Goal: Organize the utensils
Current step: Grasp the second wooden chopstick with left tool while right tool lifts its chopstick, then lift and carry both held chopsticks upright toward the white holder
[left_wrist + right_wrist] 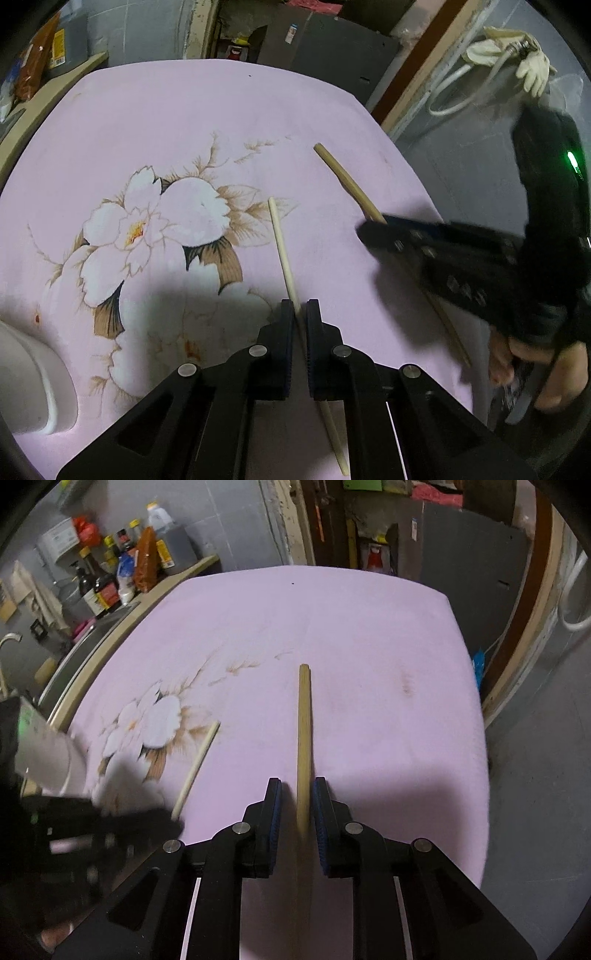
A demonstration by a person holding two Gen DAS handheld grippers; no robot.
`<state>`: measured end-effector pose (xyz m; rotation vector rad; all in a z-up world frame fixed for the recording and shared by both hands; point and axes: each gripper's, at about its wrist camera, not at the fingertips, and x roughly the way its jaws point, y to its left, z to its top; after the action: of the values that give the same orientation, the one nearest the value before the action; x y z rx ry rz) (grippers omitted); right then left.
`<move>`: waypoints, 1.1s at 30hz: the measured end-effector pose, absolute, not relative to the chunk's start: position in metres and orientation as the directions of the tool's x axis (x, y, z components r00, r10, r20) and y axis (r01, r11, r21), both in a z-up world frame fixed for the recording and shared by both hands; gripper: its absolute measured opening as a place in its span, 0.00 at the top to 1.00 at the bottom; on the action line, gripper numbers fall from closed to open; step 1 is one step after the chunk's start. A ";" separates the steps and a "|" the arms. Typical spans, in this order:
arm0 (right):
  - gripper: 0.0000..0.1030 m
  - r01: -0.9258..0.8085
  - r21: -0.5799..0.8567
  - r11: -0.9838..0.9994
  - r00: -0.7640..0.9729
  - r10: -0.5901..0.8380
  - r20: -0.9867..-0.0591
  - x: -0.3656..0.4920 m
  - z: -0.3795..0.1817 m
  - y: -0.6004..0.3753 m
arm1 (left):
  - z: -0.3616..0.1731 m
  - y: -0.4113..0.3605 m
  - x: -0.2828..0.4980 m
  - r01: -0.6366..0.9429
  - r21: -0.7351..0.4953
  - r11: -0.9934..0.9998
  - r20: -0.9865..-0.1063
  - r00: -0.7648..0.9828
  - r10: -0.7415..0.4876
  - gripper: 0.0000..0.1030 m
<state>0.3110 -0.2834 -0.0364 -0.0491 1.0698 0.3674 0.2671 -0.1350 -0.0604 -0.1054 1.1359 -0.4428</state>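
Bench (184, 110) covered with a pink cloth (332, 620) printed with a large white flower (155, 229). Two wooden chopsticks lie on it, well apart, one per gripper.

Left gripper (300, 306): pointed steeply down at the cloth, jaws drawn together on the pale chopstick (281, 243). The stick passes between the pads; its thin end reaches up the cloth toward the flower's leaves, its other end shows below the fingers near the bottom edge of the left wrist view. Clamped, as far as the view shows.

Right gripper (297, 794): also angled down, jaws slightly apart with the darker chopstick (304, 731) running straight up the middle of the gap. A sliver of space shows on each side of the stick; pads not pressing on it. From the left wrist view this gripper (369, 230) is motion-blurred, its tip over the same stick (347, 181), a hand (532, 365) at its handle.

Seen from the right wrist view, the pale chopstick (195, 768) slants beside the flower print, with the left gripper (162, 821) a dark blur at its lower end.

A white rounded vessel (33, 373) sits at the left edge of the bench, only partly in view. Bottles and packets (110, 568) crowd a ledge beyond the cloth. White gloves (517, 59) hang over a hose on the wall.
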 end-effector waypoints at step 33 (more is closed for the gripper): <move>0.95 -0.420 0.215 0.881 0.901 0.433 -0.013 0.137 0.096 -0.241 | 0.080 -0.050 0.128 0.310 -0.216 0.926 -0.255 0.898 -0.359 0.98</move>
<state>0.1370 -0.2414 0.0962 0.2107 0.0610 0.4448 0.1280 -0.0504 0.0799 -0.1720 0.2962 -0.3482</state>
